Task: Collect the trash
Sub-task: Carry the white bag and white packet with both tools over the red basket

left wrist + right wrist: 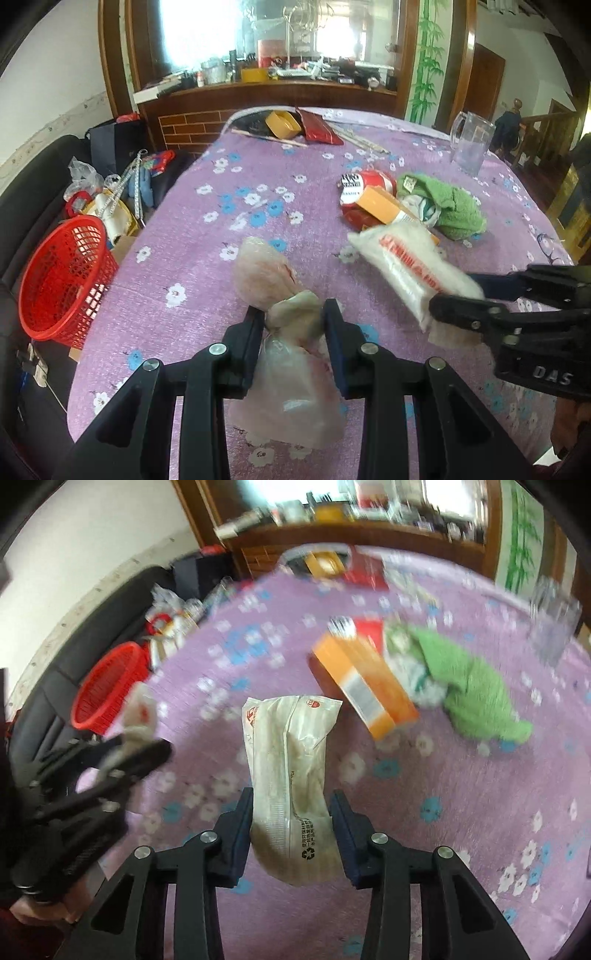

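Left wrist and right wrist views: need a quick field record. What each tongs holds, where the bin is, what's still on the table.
left tongs: shut on crumpled pinkish translucent plastic bag
right tongs: shut on white plastic wrapper with red print
bin: red mesh plastic basket, off the table's left edge
surface: purple floral tablecloth
still on table: orange cardboard box, red round tin, green towel, clear glass mug
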Demonstrator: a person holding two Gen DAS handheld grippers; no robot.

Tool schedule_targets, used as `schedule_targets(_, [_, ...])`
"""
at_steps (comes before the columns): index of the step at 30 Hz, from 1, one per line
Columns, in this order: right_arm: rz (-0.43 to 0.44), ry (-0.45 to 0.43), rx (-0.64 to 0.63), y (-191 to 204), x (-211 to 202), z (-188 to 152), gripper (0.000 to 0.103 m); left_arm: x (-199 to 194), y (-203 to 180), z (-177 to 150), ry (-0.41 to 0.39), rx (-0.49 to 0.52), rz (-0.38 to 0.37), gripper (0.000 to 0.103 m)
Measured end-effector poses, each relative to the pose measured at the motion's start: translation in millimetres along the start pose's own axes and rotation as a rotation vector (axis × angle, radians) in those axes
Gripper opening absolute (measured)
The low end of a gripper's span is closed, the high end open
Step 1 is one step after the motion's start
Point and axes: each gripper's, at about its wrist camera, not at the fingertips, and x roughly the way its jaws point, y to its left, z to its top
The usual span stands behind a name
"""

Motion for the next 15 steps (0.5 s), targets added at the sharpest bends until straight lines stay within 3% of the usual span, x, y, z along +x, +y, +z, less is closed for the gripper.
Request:
schedule_targets(4, [-0.014,-0.067,-0.021,13,-17,0,0.044,-10,4,1,-0.029,-0.002,0.024,0.031])
schedule_targets(15, [-0.004,-0.077,-0.028,32,-18,1,0.044,-22,24,3,-0.067,-0.031,0.076,0.031])
